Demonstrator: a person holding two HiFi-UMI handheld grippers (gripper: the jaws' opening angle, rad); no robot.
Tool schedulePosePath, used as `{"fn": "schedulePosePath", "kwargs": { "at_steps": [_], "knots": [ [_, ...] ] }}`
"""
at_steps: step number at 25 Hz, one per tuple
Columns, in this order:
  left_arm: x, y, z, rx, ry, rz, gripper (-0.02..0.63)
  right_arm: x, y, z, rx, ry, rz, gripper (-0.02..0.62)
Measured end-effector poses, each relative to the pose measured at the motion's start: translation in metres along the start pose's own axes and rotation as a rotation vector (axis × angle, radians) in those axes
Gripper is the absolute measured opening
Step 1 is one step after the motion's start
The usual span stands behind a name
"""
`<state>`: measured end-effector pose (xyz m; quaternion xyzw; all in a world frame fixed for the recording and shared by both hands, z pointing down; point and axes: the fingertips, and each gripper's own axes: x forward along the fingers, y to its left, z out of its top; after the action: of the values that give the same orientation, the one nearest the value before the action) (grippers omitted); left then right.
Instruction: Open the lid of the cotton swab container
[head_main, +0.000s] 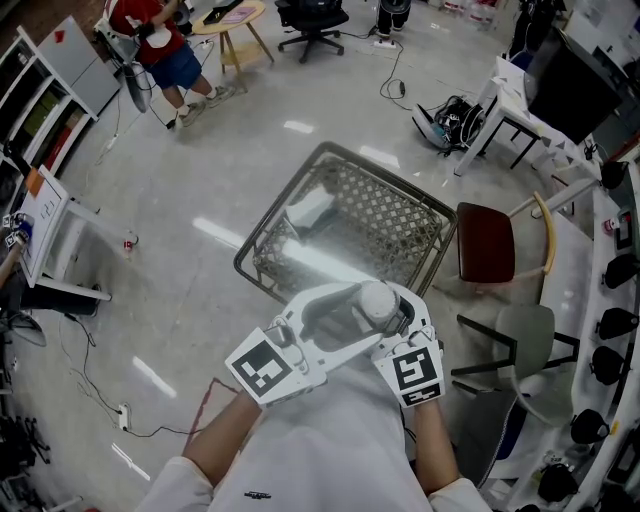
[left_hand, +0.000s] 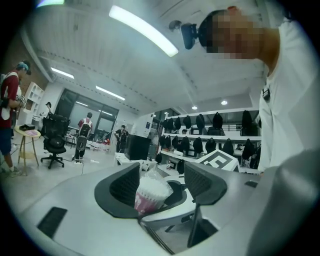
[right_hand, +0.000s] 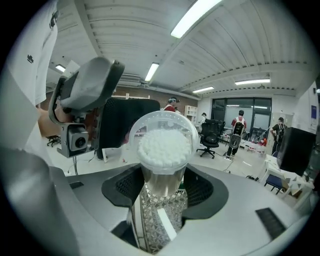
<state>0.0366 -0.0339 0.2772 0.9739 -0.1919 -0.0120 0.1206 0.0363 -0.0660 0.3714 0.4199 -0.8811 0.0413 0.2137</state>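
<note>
The cotton swab container (head_main: 377, 297) is a clear cylinder packed with white swabs, held up in front of the person's chest. My right gripper (head_main: 385, 315) is shut on its body. In the right gripper view the pads sit on both sides of the clear wall, and the container (right_hand: 164, 145) rises above my right gripper (right_hand: 162, 187). Its clear top shows as a ring round the swabs; I cannot tell whether the lid is lifted. My left gripper (head_main: 350, 300) stands open at the container's top. In the left gripper view the container (left_hand: 150, 192) lies near the left pad of my left gripper (left_hand: 162, 185), with a gap to the other pad.
Below the grippers a wire basket cart (head_main: 350, 225) stands on the grey floor. A red chair (head_main: 485, 245) and a grey chair (head_main: 525, 340) are at the right beside a white table edge (head_main: 575, 290). A white rack (head_main: 50, 220) is at the left. A person in red (head_main: 160, 40) stands far back.
</note>
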Motion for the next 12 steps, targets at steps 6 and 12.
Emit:
{"fn": "schedulePosePath", "kwargs": {
  "at_steps": [6,12],
  "knots": [
    [-0.009,0.014,-0.004,-0.018,0.010,0.071,0.264,-0.013,-0.020,0.005,0.046,-0.044,-0.056,0.236],
    [-0.023,0.030,-0.012,-0.010,0.029,0.157,0.116,-0.028,-0.037,0.015,0.080,-0.095,-0.121,0.236]
  ]
}}
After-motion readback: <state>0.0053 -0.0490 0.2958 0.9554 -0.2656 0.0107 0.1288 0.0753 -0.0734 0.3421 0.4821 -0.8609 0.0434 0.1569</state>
